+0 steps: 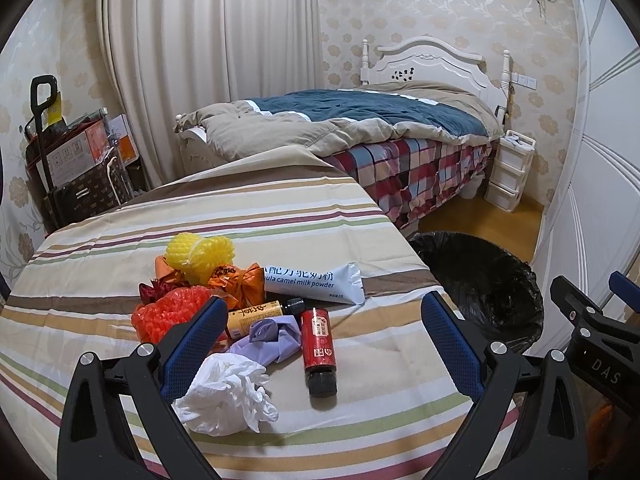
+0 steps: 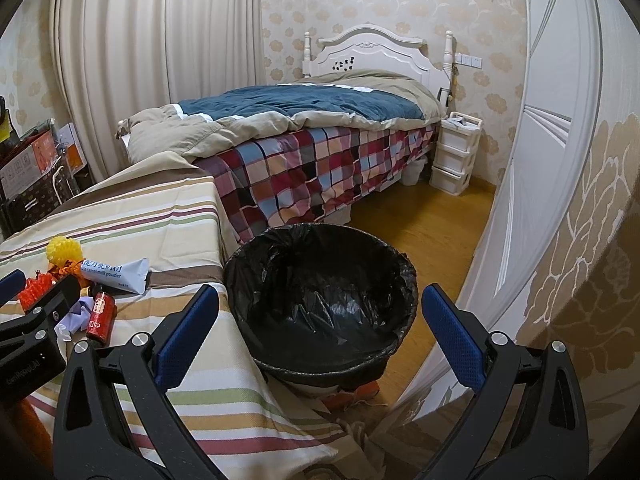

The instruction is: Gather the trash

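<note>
The striped table (image 1: 280, 208) carries the trash in a heap near its left edge. Off its right edge stands the black-lined bin (image 2: 320, 300), empty. Left gripper (image 1: 324, 320) gapes wide over the white tissue (image 1: 228, 396) and red bottle (image 1: 319, 344); right gripper (image 2: 318, 308) hangs open above the bin, holding nothing.

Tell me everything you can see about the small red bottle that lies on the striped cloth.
The red bottle is small and round, with a red label bearing gold marks and a dark cap. It looks like glass or plastic. It lies on its side on the striped cloth, cap toward the camera, closed as far as I can tell. Its left side touches, or nearly touches, the crumpled purple wrapper. Between the open fingers of the left gripper, nothing holds it.
</note>
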